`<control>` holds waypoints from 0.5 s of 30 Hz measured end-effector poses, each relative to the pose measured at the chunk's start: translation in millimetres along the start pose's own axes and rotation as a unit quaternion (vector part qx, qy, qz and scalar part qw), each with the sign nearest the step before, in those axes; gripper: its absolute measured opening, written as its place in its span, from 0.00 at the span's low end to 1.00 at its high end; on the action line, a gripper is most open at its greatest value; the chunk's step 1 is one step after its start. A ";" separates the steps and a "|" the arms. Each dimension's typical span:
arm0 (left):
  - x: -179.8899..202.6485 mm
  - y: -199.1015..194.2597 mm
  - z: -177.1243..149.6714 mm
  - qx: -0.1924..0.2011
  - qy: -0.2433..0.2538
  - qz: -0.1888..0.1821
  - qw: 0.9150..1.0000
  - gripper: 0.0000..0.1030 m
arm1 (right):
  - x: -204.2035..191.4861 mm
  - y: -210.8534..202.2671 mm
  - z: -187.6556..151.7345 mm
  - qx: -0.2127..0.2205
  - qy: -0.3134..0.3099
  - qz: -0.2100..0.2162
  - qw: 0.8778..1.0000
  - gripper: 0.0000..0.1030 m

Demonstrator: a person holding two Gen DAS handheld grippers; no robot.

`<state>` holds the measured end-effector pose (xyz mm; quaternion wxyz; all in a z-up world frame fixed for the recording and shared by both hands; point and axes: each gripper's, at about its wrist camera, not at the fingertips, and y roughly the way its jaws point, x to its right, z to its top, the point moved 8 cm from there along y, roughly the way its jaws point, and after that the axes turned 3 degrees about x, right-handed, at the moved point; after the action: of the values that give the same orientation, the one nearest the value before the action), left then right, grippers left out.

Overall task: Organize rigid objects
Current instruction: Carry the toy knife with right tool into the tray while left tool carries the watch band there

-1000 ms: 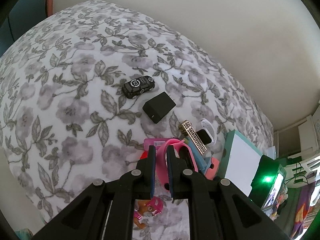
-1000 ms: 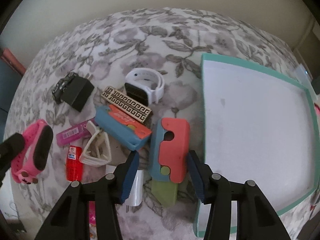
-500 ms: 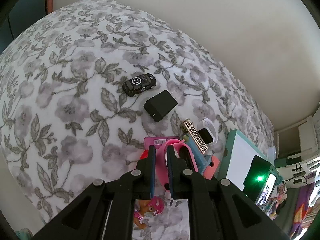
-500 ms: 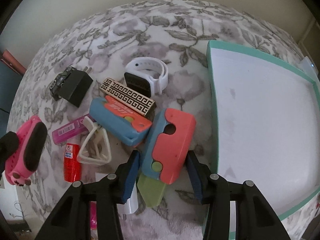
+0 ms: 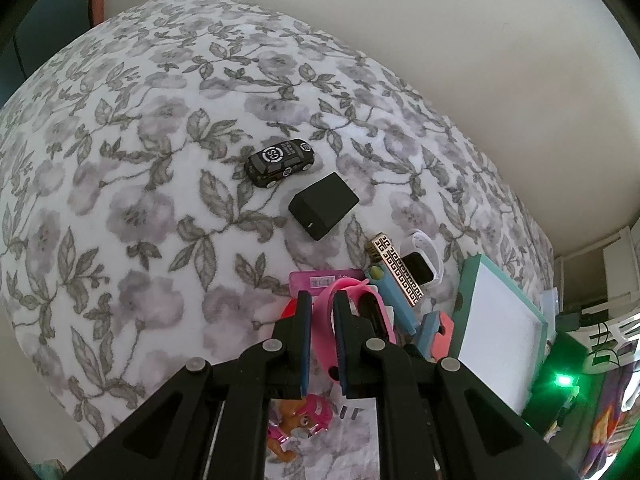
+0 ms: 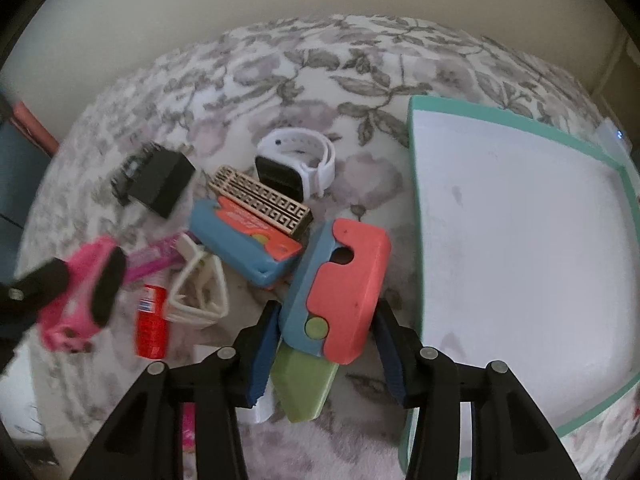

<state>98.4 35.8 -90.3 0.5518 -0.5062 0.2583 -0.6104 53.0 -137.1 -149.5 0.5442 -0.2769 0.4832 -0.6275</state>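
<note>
My left gripper point(image 5: 322, 312) is shut on the strap of a pink watch point(image 5: 362, 304) and holds it above the flowered bedspread; the watch also shows at the left of the right wrist view point(image 6: 82, 292). My right gripper point(image 6: 326, 344) is open, its fingers on either side of a red, blue and green toy knife point(image 6: 340, 292) lying beside the teal tray point(image 6: 416, 184). I cannot tell whether the pads touch the toy.
A second blue and red toy point(image 6: 244, 236), a patterned lighter point(image 6: 260, 200), a white watch point(image 6: 296, 160), a black block point(image 6: 162, 184), a white clip point(image 6: 198, 292), a red tube point(image 6: 151, 320) and a black toy car point(image 5: 280, 162) lie on the bedspread. A pup figure point(image 5: 298, 426) lies under my left gripper.
My right gripper has moved forward so its fingers now flank the toy knife. My left gripper, still holding the pink watch, has shifted slightly.
</note>
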 end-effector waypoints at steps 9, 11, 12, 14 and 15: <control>18.2 -0.3 -5.6 0.006 0.034 0.000 0.999 0.11 | 7.2 -36.4 13.9 0.030 0.042 0.053 0.997 0.47; 23.3 -0.3 -7.6 0.006 0.041 -0.001 0.999 0.11 | 11.0 -41.3 16.4 0.035 0.052 0.062 0.996 0.47; 26.6 -0.8 -8.5 0.007 0.045 -0.001 0.999 0.11 | 13.7 -44.1 17.3 0.037 0.056 0.064 0.996 0.47; 34.3 -1.6 -9.8 0.010 0.056 -0.001 0.998 0.11 | 20.4 -51.2 19.7 0.043 0.068 0.074 0.994 0.47; 40.1 -2.5 -11.0 0.013 0.064 -0.001 0.998 0.11 | 22.8 -55.0 21.2 0.046 0.074 0.079 0.993 0.47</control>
<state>92.3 -3.7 -78.7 0.5397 -0.4590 0.2848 -0.6457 42.9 -168.5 -95.7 0.5668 -0.1653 0.5131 -0.6230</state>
